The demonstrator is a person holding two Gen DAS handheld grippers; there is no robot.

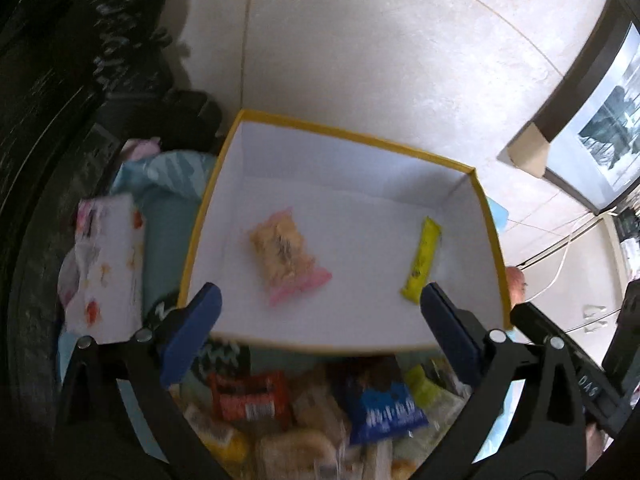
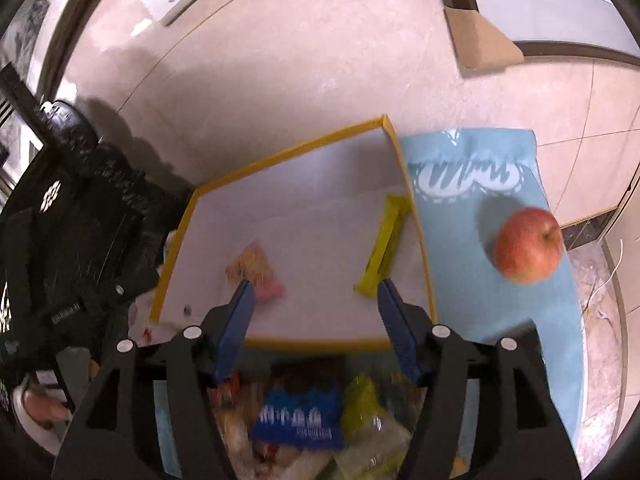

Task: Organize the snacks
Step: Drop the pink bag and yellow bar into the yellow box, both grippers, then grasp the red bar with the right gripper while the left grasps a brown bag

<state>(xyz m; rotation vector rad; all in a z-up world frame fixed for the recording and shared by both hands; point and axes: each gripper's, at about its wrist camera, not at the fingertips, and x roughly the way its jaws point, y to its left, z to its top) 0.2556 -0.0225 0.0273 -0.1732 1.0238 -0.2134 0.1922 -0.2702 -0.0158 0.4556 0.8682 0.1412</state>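
A yellow-rimmed box (image 1: pixel 490 216) with a white inside holds a pink-ended cracker packet (image 1: pixel 286 254) and a yellow bar (image 1: pixel 423 258). The same box (image 2: pixel 416 216), cracker packet (image 2: pixel 256 270) and yellow bar (image 2: pixel 384 250) show in the right wrist view. A pile of loose snacks (image 1: pixel 320 412) lies in front of the box, with a blue packet (image 2: pixel 298 418) on top. My left gripper (image 1: pixel 320 308) is open and empty above the box's near edge. My right gripper (image 2: pixel 314 300) is open and empty above the same edge.
A red apple (image 2: pixel 528 244) sits on a light blue cloth (image 2: pixel 500 308) right of the box. A white patterned tissue pack (image 1: pixel 106 264) lies left of the box. Dark bags (image 2: pixel 72 216) stand at the left. A cardboard piece (image 2: pixel 480 40) lies on the tiled floor.
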